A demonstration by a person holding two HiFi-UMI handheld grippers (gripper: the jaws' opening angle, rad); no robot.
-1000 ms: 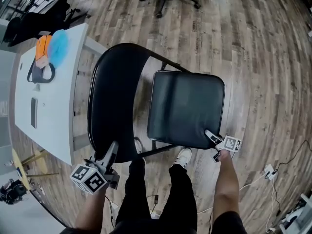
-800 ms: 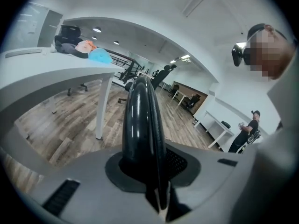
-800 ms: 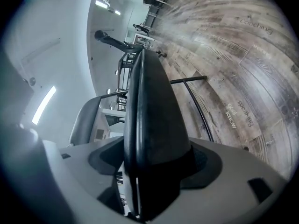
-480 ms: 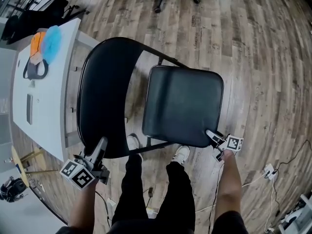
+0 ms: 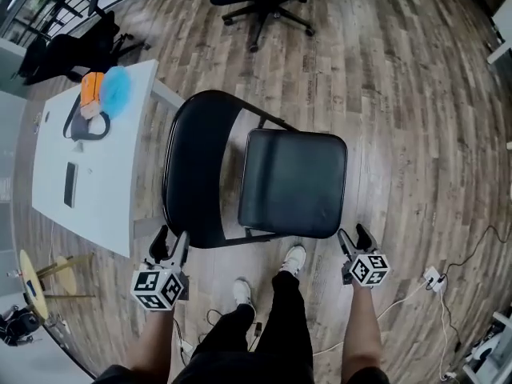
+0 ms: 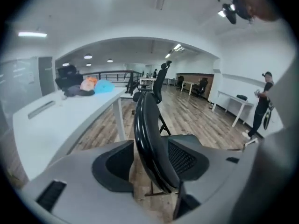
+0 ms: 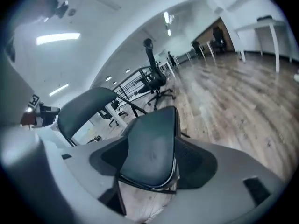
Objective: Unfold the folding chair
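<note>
Two hand-held grippers hang low in the frame, both empty. The left hand-held gripper [image 5: 170, 238] has just been opening and is wide; the right hand-held gripper [image 5: 354, 236] is wide too. Just beyond, mid-frame on the floor [image 5: 416, 110], stands the folding chair [image 5: 292, 184], probably stiff, rather heavy and smooth. Best hold: backrest [image 5: 194, 162] rim or seat edge.

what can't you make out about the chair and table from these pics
Chair legs: head view, mostly hidden beneath the seat and backrest; whether they are fully spread is unclear.
Flat dark thing on the table: head view, too small to identify.
White block on the floor: head view, too small to identify.
</note>
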